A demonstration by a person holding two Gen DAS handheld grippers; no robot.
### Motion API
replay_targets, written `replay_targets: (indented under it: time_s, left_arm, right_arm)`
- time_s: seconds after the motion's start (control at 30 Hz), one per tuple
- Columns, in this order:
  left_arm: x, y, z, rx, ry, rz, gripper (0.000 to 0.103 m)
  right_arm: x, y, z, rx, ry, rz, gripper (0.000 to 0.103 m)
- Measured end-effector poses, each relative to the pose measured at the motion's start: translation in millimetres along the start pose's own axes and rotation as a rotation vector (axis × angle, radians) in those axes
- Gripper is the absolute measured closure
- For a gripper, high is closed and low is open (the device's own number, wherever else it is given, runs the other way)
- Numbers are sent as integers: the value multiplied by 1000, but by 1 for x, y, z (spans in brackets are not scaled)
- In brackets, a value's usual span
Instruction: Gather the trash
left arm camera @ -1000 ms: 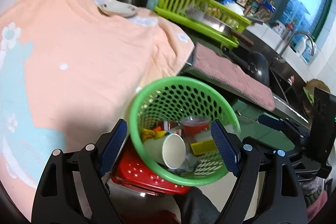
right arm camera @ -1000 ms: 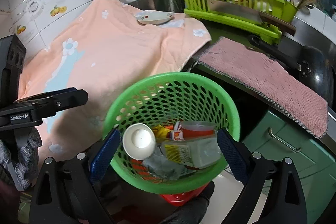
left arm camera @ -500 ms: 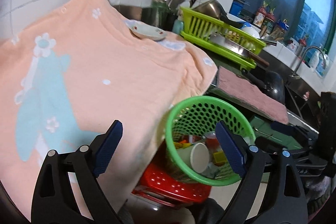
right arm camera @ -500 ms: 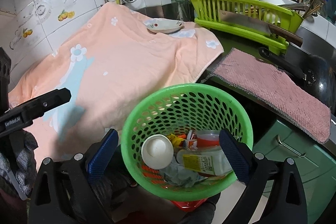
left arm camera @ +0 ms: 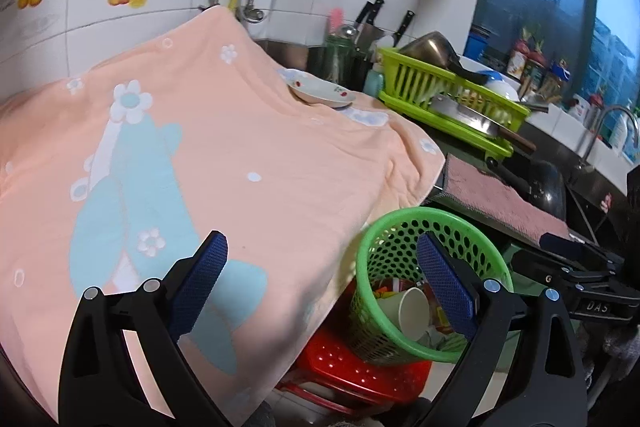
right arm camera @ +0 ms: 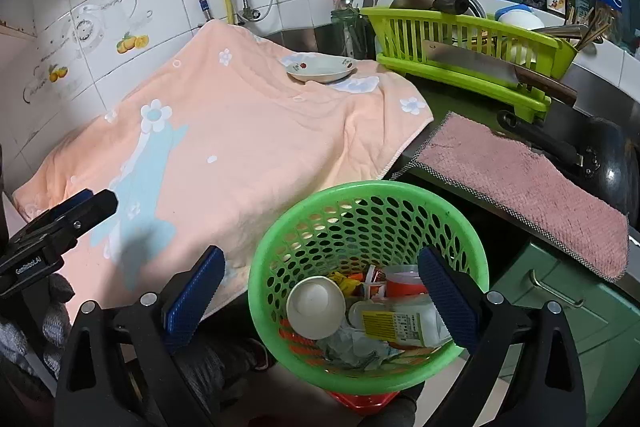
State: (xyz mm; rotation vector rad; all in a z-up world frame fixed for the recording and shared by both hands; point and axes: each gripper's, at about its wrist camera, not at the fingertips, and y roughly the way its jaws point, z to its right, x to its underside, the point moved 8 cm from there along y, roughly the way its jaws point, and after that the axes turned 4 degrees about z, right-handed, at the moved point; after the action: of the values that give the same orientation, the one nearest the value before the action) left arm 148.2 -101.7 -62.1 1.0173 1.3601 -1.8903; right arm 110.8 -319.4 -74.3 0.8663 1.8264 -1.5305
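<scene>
A green perforated trash basket (right arm camera: 368, 211) stands on a red stool (left arm camera: 352, 367) beside the counter. It holds a paper cup (right arm camera: 316, 301), a plastic bottle with a yellow label (right arm camera: 396, 319), an orange-lidded tub (right arm camera: 400, 283) and crumpled wrappers. The basket also shows in the left wrist view (left arm camera: 424, 227), with the cup (left arm camera: 408, 311) inside. My right gripper (right arm camera: 320, 295) is open and empty above the basket. My left gripper (left arm camera: 320, 291) is open and empty over the peach towel's (left arm camera: 200, 163) front edge, left of the basket.
A small plate (right arm camera: 320, 69) lies on the towel's far side. A green dish rack (right arm camera: 472, 51) with a cleaver stands behind. A pink mat (right arm camera: 524, 187) and a black wok (right arm camera: 616, 171) are at the right, green cabinet (right arm camera: 560, 299) below.
Both grippers have pulled up and back from the basket. The left has swung left over the towel. Both stay open and empty.
</scene>
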Motion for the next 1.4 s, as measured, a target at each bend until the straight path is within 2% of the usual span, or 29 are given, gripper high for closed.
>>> replay_targets:
  time_s: [0.27, 0.57, 1.4]
  left_arm:
    - [0, -12, -22, -64, -9, 12, 8]
    - [-11, -37, -33, -130, 27, 83, 6]
    - [-11, -58, -44, -166, 21, 126, 5]
  right_arm:
    - [-3, 0, -2, 1, 17, 19, 9]
    - [-10, -8, -15, -12, 1, 58, 9]
    - [-14, -20, -34, -20, -40, 94, 8]
